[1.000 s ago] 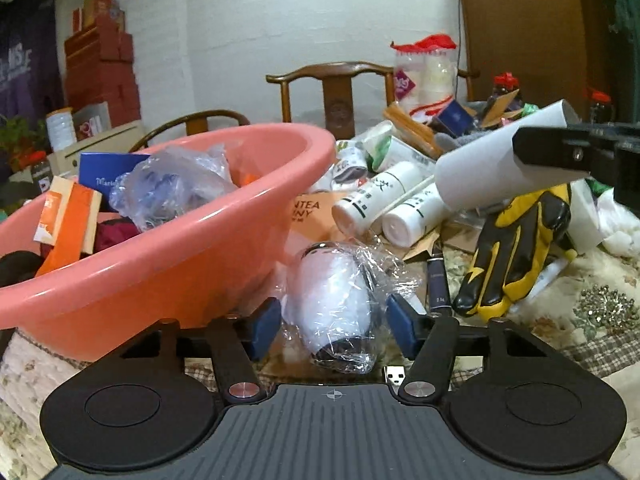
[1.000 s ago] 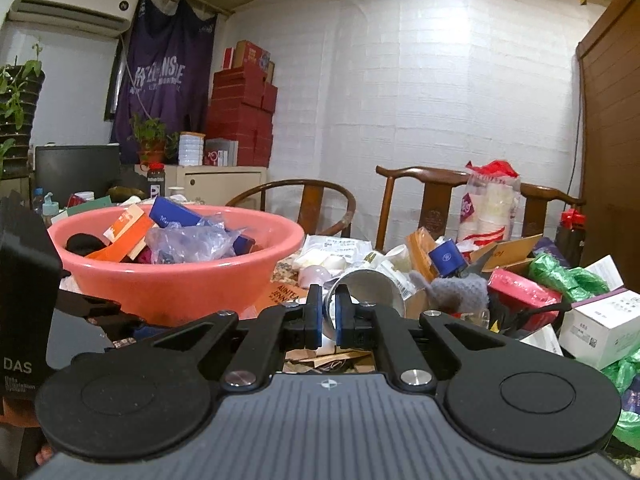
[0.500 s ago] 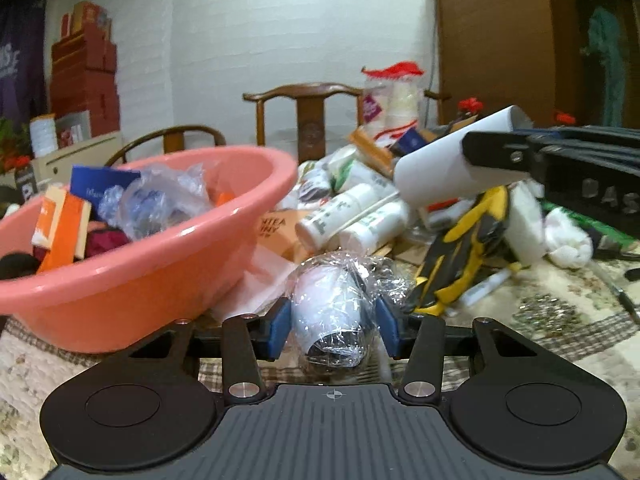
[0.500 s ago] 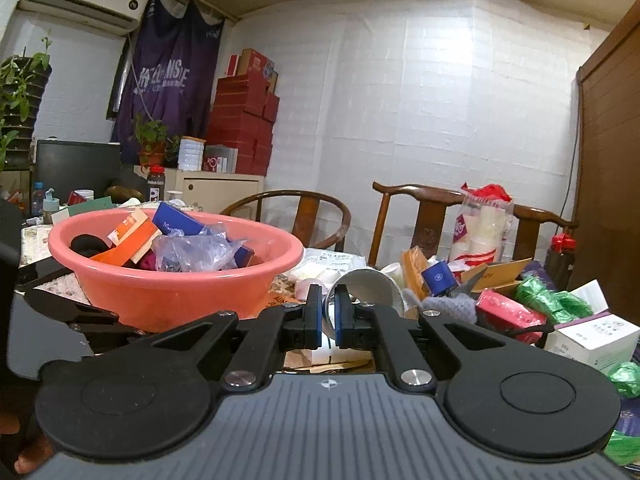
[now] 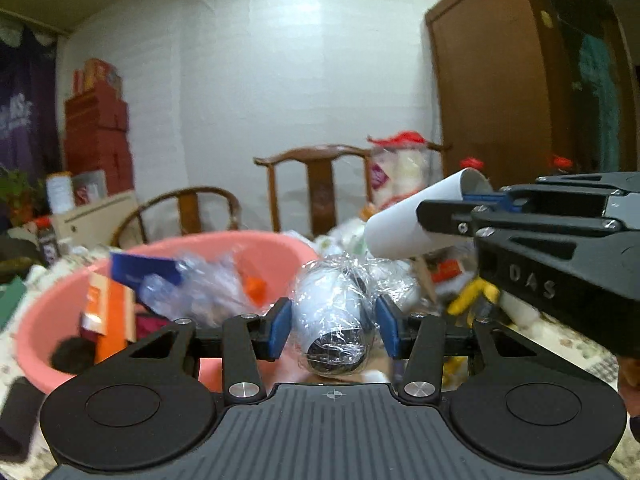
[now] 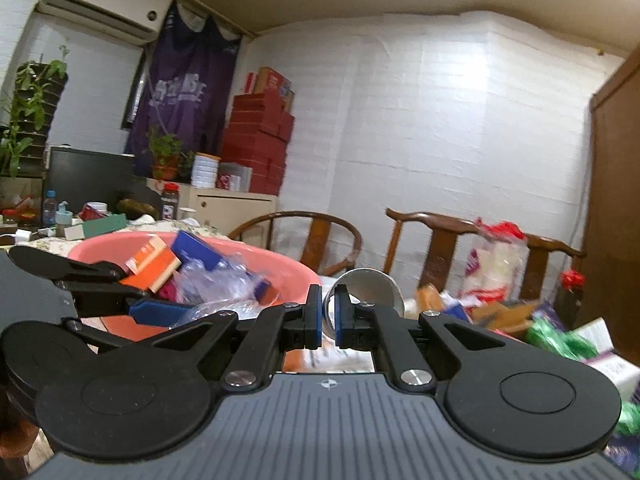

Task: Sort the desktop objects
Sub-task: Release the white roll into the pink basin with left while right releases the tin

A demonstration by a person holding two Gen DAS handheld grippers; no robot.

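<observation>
White brick wall [image 6: 420, 128], 2 wooden chairs [image 6: 440, 248], air conditioner [image 6: 100, 16]

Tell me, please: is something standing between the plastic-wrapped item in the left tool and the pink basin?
Nothing visible blocks it. The left tool holds the plastic-wrapped item beside the pink basin, whose top is open, though boxes and bags already fill much of it.
</observation>
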